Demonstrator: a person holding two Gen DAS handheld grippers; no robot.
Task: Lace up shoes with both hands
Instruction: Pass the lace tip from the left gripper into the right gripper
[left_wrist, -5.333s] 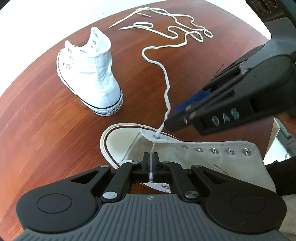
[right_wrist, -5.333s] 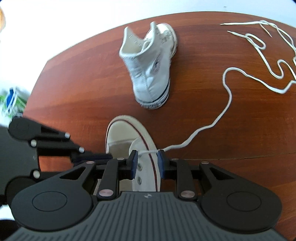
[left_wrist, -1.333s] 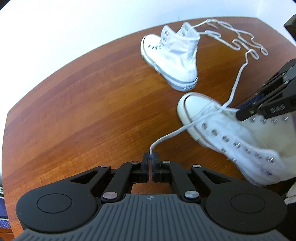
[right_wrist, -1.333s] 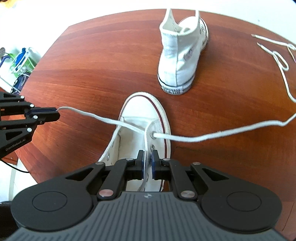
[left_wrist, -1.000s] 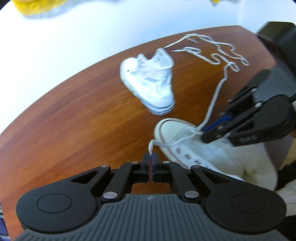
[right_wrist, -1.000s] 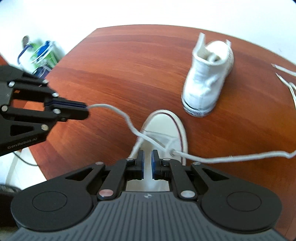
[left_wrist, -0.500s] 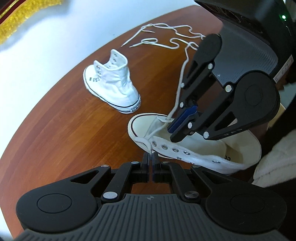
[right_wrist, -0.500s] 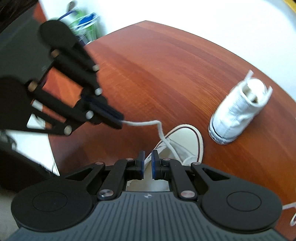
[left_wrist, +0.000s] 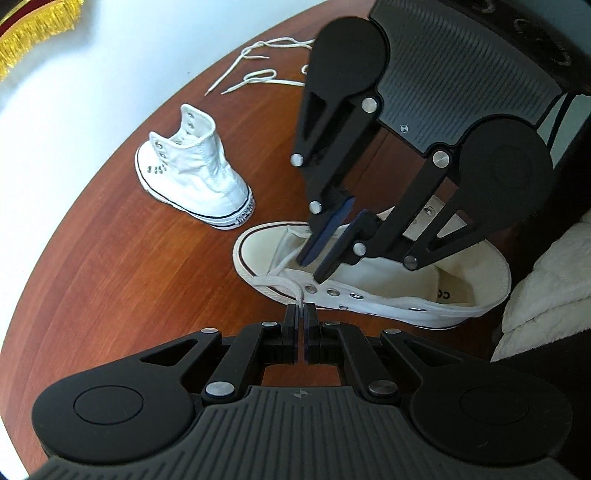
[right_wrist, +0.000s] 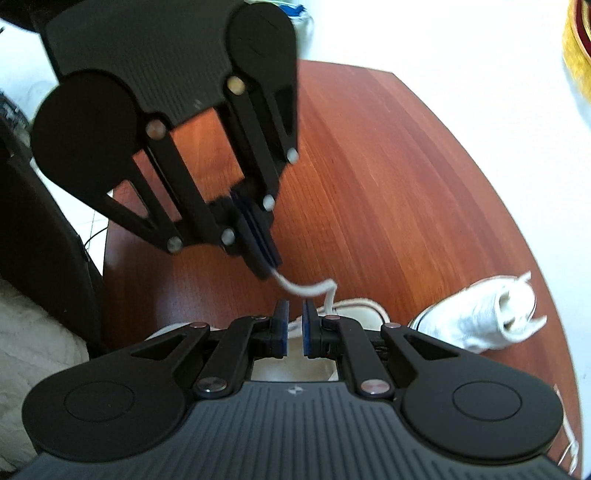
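Note:
A white high-top shoe (left_wrist: 373, 291) lies on its side on the brown wooden table (left_wrist: 110, 258), toe to the left. A white lace (left_wrist: 275, 282) crosses its toe end. My left gripper (left_wrist: 301, 310) is shut on that lace's end, right beside the shoe's front eyelets. In the right wrist view the left gripper (right_wrist: 266, 266) holds the lace (right_wrist: 306, 290), which curves down to the shoe (right_wrist: 360, 306). My right gripper (left_wrist: 314, 264) hangs over the shoe's opening with a narrow gap between its blue pads; nothing shows between them. The right gripper (right_wrist: 293, 314) shows the same gap.
A second white high-top (left_wrist: 195, 184) stands upright farther back on the table, also seen as a white shoe (right_wrist: 480, 321) at the right. A loose lace (left_wrist: 258, 74) lies coiled at the far edge. White fluffy fabric (left_wrist: 546, 288) sits past the near edge.
The left gripper has come in from the left to the shoe's toe, and the lace between them is now short. Both grippers have rolled, and the right one now looms over the shoe.

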